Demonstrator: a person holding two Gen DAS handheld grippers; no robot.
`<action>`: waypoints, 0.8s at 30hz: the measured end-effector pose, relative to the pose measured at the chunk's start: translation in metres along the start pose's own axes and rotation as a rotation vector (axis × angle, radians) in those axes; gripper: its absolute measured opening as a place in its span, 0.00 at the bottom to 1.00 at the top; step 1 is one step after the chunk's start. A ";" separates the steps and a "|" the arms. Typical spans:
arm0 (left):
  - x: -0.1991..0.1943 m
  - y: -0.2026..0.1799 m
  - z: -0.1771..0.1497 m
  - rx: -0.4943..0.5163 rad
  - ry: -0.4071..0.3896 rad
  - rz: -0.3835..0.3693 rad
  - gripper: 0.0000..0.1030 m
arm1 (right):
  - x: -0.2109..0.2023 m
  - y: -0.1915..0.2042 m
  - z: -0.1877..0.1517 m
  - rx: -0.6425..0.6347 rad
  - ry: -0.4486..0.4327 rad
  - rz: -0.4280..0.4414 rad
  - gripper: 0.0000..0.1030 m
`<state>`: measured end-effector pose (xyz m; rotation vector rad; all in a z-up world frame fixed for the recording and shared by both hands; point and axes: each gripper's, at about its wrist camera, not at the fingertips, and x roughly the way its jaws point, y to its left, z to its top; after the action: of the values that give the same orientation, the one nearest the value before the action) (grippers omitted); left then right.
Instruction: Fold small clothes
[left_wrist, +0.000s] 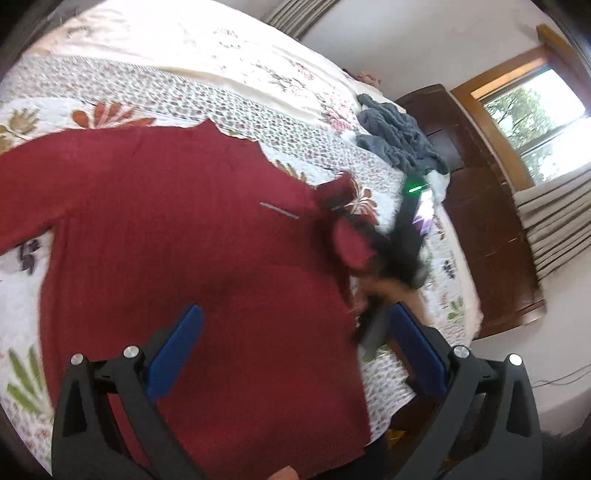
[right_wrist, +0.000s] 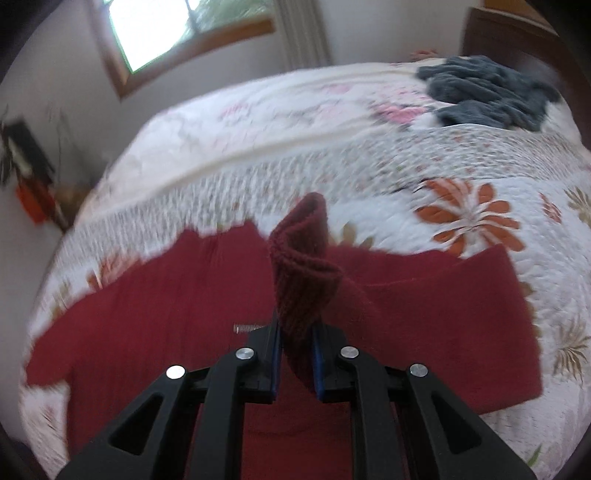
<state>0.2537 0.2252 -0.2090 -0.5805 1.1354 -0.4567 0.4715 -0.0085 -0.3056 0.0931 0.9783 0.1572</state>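
Note:
A dark red knit top (left_wrist: 177, 236) lies spread on the floral bedspread (left_wrist: 184, 88), one small silver mark on its front. My left gripper (left_wrist: 291, 317) hovers open above its lower part, blue pads wide apart, nothing between them. In the right wrist view my right gripper (right_wrist: 297, 332) is shut on a bunched fold of the red top (right_wrist: 303, 273), lifted above the rest of the garment (right_wrist: 155, 302). The other gripper (left_wrist: 402, 236) shows blurred at the top's right edge, a hand behind it.
A crumpled grey-blue cloth (left_wrist: 399, 136) (right_wrist: 487, 92) lies near the far corner of the bed. A dark wooden headboard (left_wrist: 480, 206) stands beyond it, with a window (left_wrist: 539, 118) and curtains. The bed edge drops off at the right.

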 end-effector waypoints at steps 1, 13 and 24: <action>0.008 0.004 0.009 -0.021 0.012 -0.028 0.97 | 0.009 0.009 -0.006 -0.026 0.011 -0.010 0.13; 0.139 0.048 0.084 -0.339 0.155 -0.312 0.97 | 0.008 0.009 -0.059 -0.054 0.082 0.078 0.35; 0.255 0.054 0.096 -0.469 0.309 -0.191 0.97 | -0.103 -0.070 -0.174 0.158 0.079 0.145 0.43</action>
<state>0.4367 0.1298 -0.3946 -1.0602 1.5040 -0.4554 0.2769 -0.0937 -0.3285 0.3056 1.0626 0.2181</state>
